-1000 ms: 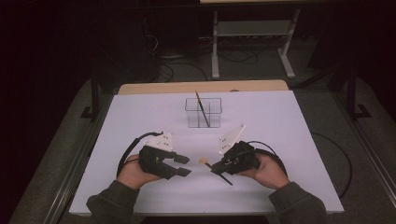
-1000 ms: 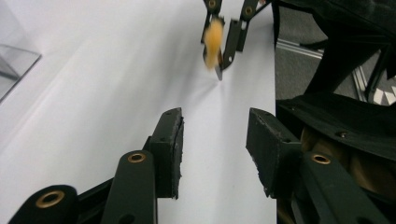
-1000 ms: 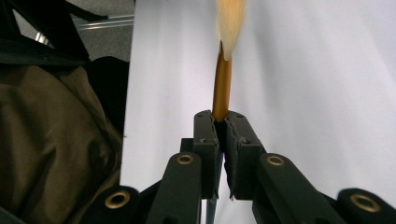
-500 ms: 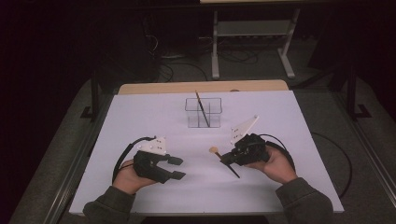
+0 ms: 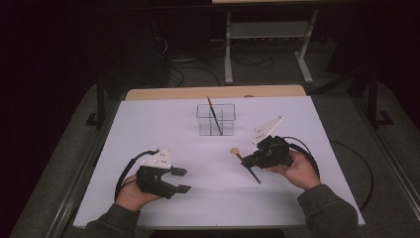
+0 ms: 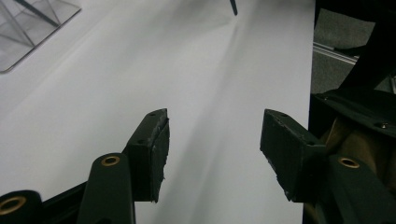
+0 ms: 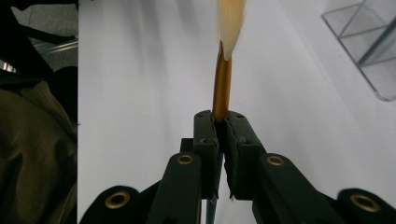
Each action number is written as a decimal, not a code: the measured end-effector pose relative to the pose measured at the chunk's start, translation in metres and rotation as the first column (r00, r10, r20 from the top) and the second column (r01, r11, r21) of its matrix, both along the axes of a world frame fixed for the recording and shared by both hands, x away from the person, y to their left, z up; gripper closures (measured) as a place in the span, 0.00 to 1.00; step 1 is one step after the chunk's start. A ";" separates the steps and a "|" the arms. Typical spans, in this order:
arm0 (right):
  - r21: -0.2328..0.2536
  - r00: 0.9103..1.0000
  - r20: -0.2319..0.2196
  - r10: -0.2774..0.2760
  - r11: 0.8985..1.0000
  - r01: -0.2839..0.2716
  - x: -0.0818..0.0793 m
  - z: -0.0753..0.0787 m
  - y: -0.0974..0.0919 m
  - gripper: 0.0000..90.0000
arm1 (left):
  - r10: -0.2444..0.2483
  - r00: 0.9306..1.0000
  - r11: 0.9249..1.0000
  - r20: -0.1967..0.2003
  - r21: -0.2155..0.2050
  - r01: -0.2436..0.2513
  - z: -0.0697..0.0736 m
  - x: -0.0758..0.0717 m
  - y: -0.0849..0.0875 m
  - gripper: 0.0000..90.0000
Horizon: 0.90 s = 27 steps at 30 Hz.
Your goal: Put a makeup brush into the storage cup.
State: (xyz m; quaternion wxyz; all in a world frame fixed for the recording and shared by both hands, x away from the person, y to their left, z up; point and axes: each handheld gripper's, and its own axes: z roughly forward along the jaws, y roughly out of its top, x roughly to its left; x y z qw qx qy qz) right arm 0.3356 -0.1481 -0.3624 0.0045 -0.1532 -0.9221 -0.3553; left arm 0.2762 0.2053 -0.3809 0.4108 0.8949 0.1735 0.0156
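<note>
Held in the right tongs [image 7: 220,122]: a slim paintbrush with a dark handle, a golden-brown metal collar and a pale cream tuft of bristles [image 7: 222,79]. Clenched tight on the collar, just below the tuft, with the two black pads pressed on it from both sides. Seen in the right gripper view as a straight golden tube rising from between the pads, ending in a soft, blurred tuft of light hair that widens toward the top edge. In the high view, carried above the white tabletop [image 5: 148,124], right of the middle, tilted: tuft end up and toward the left, thin dark pointed handle end down and toward the person, below the tongs. Whether the handle tip touches the tabletop, cannot tell.

Left tongs [image 6: 212,154] released, jaws well apart and just been opening, with nothing between them except bare white surface. Located low at the near left of the tabletop, well apart from the paintbrush.

Farther back, near the middle of the tabletop, a clear plastic box with compartments [image 5: 204,124], with a second dark thin brush [image 5: 214,116] leaning inside it. Well apart from both tongs.
</note>
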 end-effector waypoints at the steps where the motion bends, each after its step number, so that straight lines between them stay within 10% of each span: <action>1: -0.001 1.000 0.003 -0.004 1.000 0.004 0.002 0.001 -0.002 0.93 | 0.010 1.000 1.000 0.004 0.006 -0.010 -0.001 0.000 0.001 0.46; 27: -0.002 0.995 0.011 -0.096 0.995 0.096 0.028 0.027 -0.014 0.93 | 0.087 0.996 0.996 0.013 0.007 -0.087 -0.007 -0.001 0.023 0.39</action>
